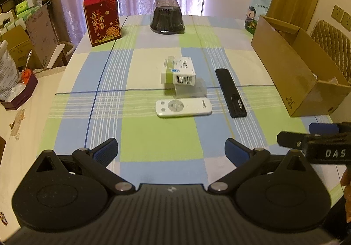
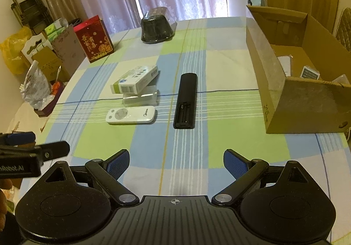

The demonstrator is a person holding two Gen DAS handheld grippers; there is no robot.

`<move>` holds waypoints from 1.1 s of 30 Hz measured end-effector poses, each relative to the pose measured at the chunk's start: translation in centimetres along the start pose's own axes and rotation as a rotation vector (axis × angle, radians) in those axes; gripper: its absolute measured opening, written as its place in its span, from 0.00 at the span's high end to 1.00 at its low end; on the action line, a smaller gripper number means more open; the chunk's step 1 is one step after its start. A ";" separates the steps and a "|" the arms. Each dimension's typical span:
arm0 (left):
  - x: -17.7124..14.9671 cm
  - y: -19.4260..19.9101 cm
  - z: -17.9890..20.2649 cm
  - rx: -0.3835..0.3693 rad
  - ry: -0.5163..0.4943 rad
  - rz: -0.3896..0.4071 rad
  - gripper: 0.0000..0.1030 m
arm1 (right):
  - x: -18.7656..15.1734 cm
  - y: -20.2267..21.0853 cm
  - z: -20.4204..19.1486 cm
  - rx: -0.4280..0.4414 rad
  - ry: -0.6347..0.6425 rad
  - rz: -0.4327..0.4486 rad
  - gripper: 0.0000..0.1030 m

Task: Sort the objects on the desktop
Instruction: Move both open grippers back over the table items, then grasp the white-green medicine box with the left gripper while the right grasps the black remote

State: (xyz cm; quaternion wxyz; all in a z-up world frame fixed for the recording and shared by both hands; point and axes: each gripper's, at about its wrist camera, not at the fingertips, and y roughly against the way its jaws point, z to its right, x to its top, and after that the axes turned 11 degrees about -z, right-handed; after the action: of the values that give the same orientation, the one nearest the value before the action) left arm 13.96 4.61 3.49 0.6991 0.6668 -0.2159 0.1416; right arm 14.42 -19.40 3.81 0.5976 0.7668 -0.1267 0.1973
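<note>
A white remote (image 1: pixel 183 108) (image 2: pixel 131 115) lies mid-table, with a clear plastic case (image 1: pixel 190 89) (image 2: pixel 140 97) just behind it. A white-and-green medicine box (image 1: pixel 178 71) (image 2: pixel 135 80) rests tilted on that case. A black remote (image 1: pixel 230 92) (image 2: pixel 185 100) lies to their right, its battery bay uncovered. An open cardboard box (image 1: pixel 294 65) (image 2: pixel 283 82) stands at the right edge with a few items inside. My left gripper (image 1: pixel 172 150) and right gripper (image 2: pixel 176 162) both hover open near the front of the table, holding nothing.
A red gift box (image 1: pixel 102 18) (image 2: pixel 93 38) and a dark wrapped bowl-shaped object (image 1: pixel 167 15) (image 2: pixel 156 25) stand at the far end. A tall snack bag (image 1: pixel 260 3) sits behind the cardboard box. Bags and boxes crowd the left side beyond the checked tablecloth (image 1: pixel 153 146).
</note>
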 end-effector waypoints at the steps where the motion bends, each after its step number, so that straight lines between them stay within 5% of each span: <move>1: 0.2 -0.3 0.0 0.001 -0.003 0.002 0.01 | 0.1 -0.4 0.1 0.002 0.000 -0.001 0.08; 26: 9.5 -12.5 1.2 0.006 -0.115 0.069 0.03 | 3.8 -10.4 2.3 0.007 0.043 0.082 0.08; 33: 10.1 -13.8 1.1 0.005 -0.123 0.064 0.35 | 4.7 -11.9 2.2 0.007 0.051 0.088 0.08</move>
State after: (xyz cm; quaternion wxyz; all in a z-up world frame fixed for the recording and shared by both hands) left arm 29.34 1.65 -3.55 0.6778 0.6689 -0.2791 0.1234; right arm 24.04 -18.33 -4.88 0.5886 0.7573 -0.1442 0.2435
